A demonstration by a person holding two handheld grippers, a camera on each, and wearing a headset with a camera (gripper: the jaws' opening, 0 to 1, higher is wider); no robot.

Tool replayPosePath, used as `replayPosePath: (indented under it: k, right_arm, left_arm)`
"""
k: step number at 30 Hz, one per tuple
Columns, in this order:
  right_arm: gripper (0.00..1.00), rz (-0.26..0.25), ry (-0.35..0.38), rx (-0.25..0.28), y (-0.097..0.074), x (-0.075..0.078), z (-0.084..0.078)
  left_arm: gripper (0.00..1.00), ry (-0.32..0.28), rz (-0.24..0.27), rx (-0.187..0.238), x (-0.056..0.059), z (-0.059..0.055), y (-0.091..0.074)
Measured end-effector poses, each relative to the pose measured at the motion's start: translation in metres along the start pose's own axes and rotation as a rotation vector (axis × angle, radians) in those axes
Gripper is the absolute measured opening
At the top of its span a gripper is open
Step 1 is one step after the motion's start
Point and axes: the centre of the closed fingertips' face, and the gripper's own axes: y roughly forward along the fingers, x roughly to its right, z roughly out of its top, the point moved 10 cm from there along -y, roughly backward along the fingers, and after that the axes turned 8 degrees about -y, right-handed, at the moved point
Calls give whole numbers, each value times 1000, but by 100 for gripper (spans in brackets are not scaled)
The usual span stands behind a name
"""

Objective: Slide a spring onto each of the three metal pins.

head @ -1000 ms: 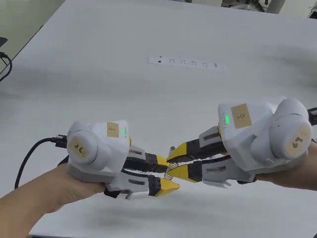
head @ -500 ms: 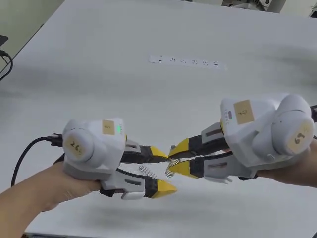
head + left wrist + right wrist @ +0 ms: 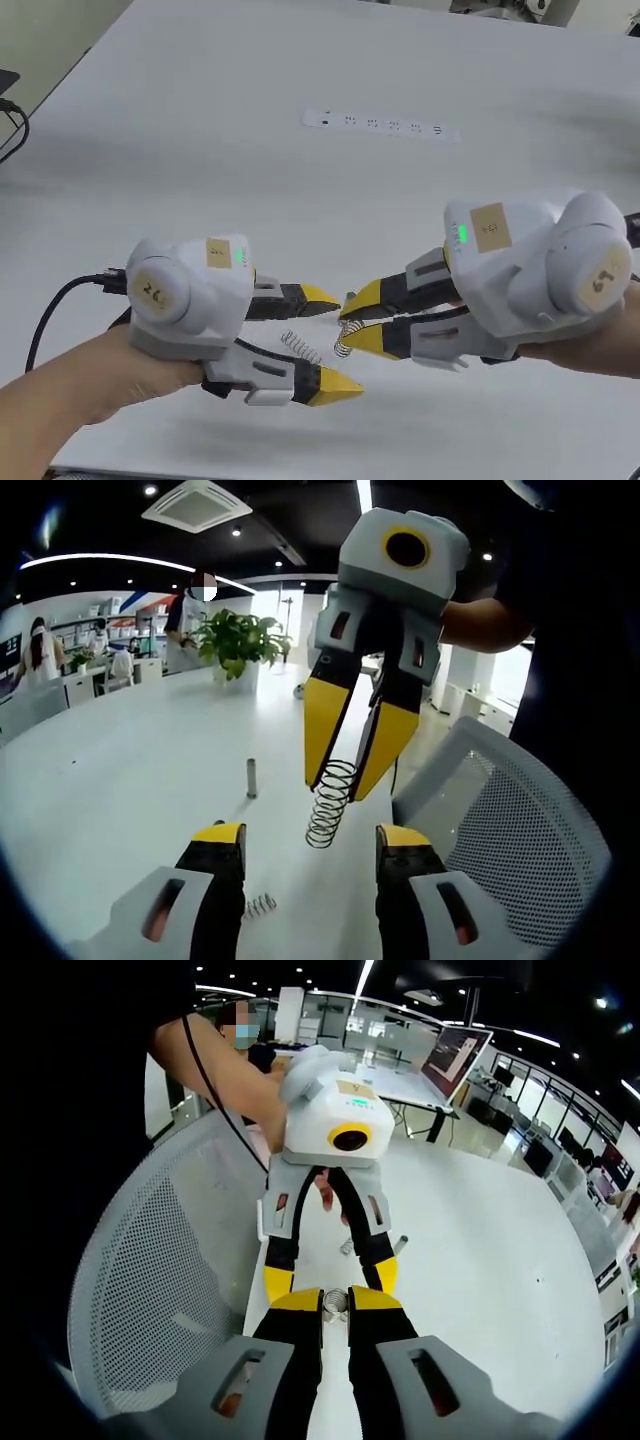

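Two grippers: the left gripper [image 3: 310, 832] and the right gripper [image 3: 337, 1302]. Two springs: a hanging spring [image 3: 330, 802] at the centre of the left gripper view, and a loose spring [image 3: 300, 347] at the lower centre of the head view. One metal pin [image 3: 252, 777] can be made out, left of centre in the left gripper view; I cannot tell whether there are more. One power strip [image 3: 380, 125] on the tabletop [image 3: 200, 150], upper centre of the head view. One white mesh chair [image 3: 500, 810]. One potted plant [image 3: 238, 645].
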Motion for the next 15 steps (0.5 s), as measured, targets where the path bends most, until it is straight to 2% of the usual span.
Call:
replayPosePath:
  k: [6,10,15]
  right_arm:
    - [5,3,-1,-7,0,-1,-1]
    - [5,-1,-2,-7,0,0,-1]
    - [5,-2,-10,-7,0,1,-1]
  left_arm:
    - [53,3,-1,-2,2,-2,1]
    - [62,14,6,-7,2,-3,0]
    - [71,14,25,8,0,-2,-2]
